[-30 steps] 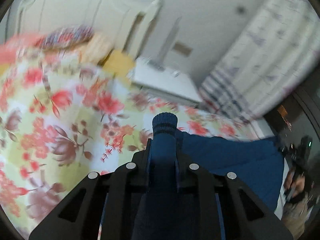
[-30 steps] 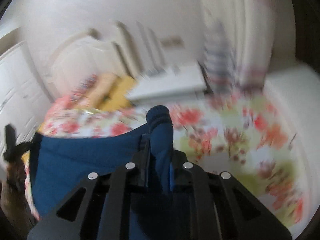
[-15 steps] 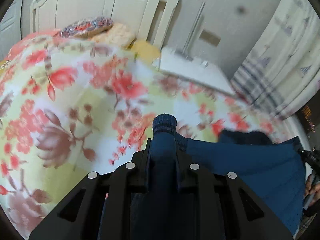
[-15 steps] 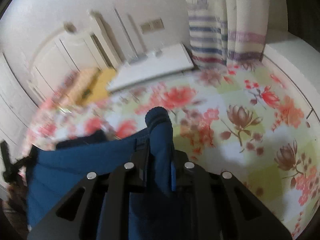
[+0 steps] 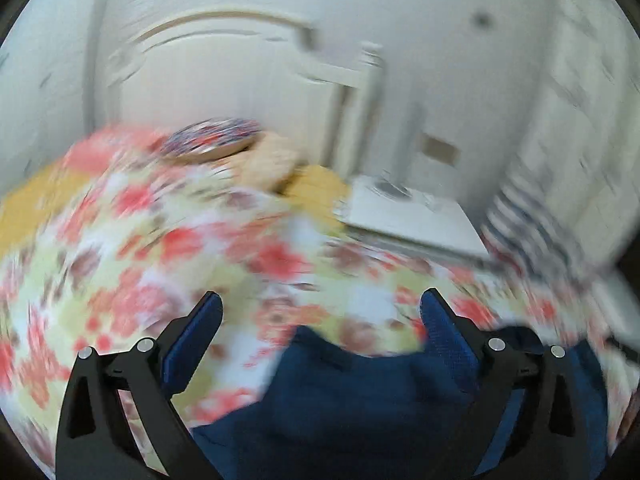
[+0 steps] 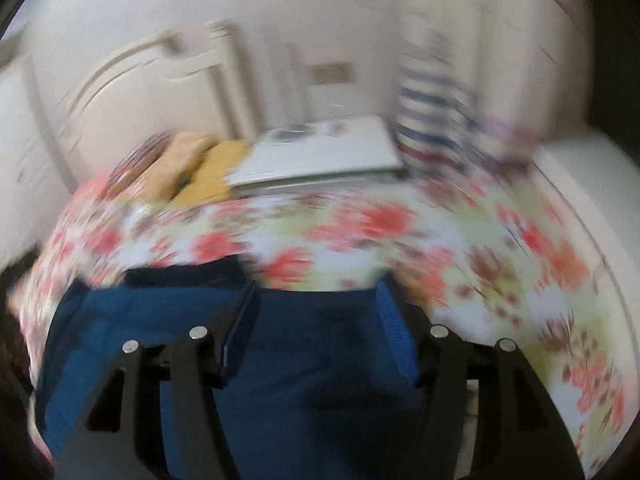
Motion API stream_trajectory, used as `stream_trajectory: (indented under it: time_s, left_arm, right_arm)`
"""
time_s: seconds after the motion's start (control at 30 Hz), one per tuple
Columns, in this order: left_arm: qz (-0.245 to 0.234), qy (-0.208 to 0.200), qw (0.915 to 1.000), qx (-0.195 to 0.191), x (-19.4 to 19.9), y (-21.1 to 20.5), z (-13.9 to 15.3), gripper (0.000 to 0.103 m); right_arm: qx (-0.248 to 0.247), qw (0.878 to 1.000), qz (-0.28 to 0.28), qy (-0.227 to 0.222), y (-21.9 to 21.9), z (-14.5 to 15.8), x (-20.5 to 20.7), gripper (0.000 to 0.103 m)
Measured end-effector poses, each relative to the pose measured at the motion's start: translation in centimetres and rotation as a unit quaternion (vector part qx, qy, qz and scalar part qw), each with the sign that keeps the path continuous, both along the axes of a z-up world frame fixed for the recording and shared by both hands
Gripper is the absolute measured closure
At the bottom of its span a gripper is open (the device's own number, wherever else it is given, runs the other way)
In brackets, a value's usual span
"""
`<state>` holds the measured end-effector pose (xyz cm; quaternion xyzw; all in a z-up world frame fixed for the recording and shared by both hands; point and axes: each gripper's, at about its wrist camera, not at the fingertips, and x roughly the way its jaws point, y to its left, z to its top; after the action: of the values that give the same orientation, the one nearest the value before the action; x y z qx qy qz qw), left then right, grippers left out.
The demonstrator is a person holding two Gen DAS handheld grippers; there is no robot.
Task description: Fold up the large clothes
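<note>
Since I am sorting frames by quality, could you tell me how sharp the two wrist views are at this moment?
Left wrist view: floral bedspread and wall smeared by motion blur; the gripper's fingers stay crisp. Right wrist view: equally smeared, with the blue garment soft-edged. Both show fisheye bending and dark corners.

bed middle: floral bedspread (image 5: 168, 264) lies bare ahead of both grippers, free to pass.
near edge: blue garment (image 6: 304, 364) spread here, low and flat.
head end: pillows (image 5: 256, 160) stacked against the headboard (image 5: 224, 72), blocks that end.
head-end corner: white nightstand (image 6: 332, 152) just beside the bed.
far side: striped curtain (image 6: 432, 120) hangs close behind the nightstand.
blur: finer gaps unreadable.
</note>
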<state>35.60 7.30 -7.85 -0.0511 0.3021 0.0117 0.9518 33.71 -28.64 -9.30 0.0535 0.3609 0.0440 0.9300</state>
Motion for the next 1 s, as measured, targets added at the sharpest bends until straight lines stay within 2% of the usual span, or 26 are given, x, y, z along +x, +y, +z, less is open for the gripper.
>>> stream_trajectory:
  time_s: [0.1, 0.13, 0.17, 0.2, 0.23, 0.37, 0.47, 0.6, 0.77, 1.0]
  left_arm:
    - [-0.055, 0.028, 0.9952, 0.075, 0.9, -5.8, -1.0, 0.004]
    - [-0.07, 0.037, 0.9912, 0.107, 1.3, -7.8, -1.9, 0.004]
    - [-0.08, 0.047, 0.9863, 0.137, 1.8, -9.5, -2.9, 0.004]
    - [-0.086, 0.06, 0.9818, 0.158, 2.4, -10.7, -3.9, 0.004]
    - [-0.09, 0.069, 0.9794, 0.167, 2.8, -11.4, -4.4, 0.004]
    - [-0.112, 0.11, 0.9685, 0.193, 4.8, -12.5, -7.3, 0.004]
    - [-0.113, 0.133, 0.9723, 0.156, 5.8, -11.6, -8.9, 0.004]
    - [-0.113, 0.142, 0.9793, 0.09, 6.3, -10.0, -9.6, 0.004]
    - [-0.115, 0.147, 0.98, 0.071, 6.4, -9.8, -10.0, 0.004]
    - [-0.114, 0.146, 0.98, 0.071, 6.5, -9.7, -10.2, 0.004]
  right_arm:
    - [-0.067, 0.995, 0.067, 0.009, 6.3, -0.5, 0.5, 0.044]
    - [-0.08, 0.994, 0.077, 0.015, 7.6, -1.0, 0.9, 0.044]
    - [-0.098, 0.991, 0.086, 0.025, 9.0, -1.7, 1.3, 0.047]
    - [-0.112, 0.989, 0.09, 0.033, 9.8, -2.2, 1.7, 0.057]
    - [-0.123, 0.987, 0.094, 0.043, 10.5, -2.7, 2.2, 0.065]
    - [-0.121, 0.986, 0.099, 0.051, 10.9, -3.6, 3.3, 0.066]
    - [-0.097, 0.987, 0.106, 0.076, 10.6, -5.9, 4.6, 0.065]
    - [-0.076, 0.988, 0.111, 0.074, 10.3, -6.6, 5.0, 0.064]
    - [-0.058, 0.99, 0.111, 0.072, 9.9, -6.9, 5.1, 0.063]
    - [-0.071, 0.989, 0.108, 0.07, 10.0, -7.0, 5.1, 0.062]
